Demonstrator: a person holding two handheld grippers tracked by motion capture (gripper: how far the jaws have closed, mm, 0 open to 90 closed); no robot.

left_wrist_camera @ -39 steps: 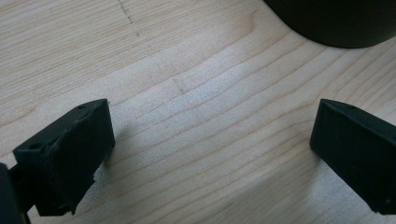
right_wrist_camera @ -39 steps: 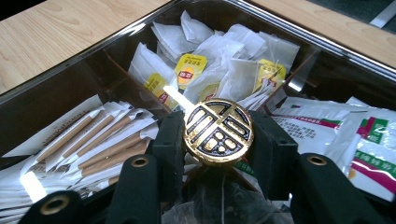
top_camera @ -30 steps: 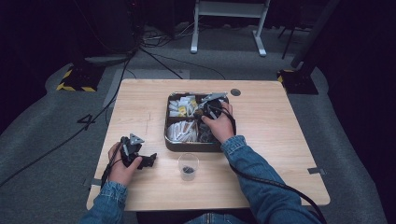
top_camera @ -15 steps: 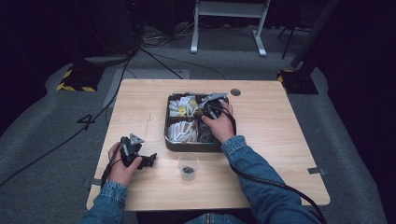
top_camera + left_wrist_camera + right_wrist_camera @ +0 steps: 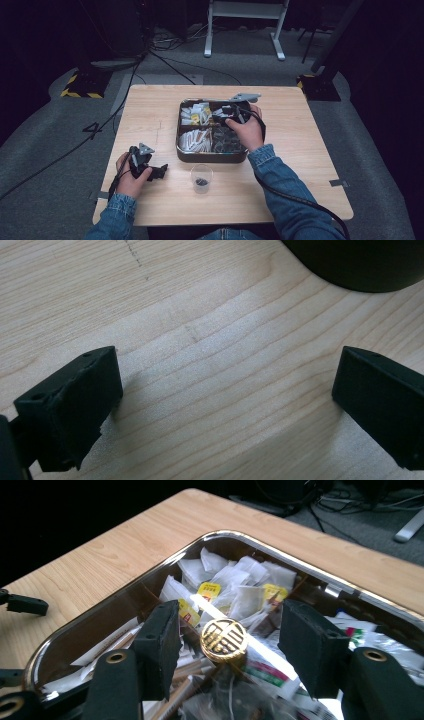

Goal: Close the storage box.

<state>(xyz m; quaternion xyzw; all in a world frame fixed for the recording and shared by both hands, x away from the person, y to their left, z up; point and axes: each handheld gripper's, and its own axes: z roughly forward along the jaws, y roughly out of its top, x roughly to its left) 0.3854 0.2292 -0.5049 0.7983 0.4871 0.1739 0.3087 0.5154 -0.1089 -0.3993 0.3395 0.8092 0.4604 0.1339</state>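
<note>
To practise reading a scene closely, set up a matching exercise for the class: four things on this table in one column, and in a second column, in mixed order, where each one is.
Things
1. left gripper
2. right gripper
3. clear cup
4. gold knob

Places
A. at the middle of the tin's dividers, between two open jaws
B. on bare wood near the table's front edge, just in front of the tin
C. over the tin of tea bags and sachets
D. on the table's near left part, jaws open over bare wood

Pairs: 1-D, 2-C, 3-B, 4-A
</note>
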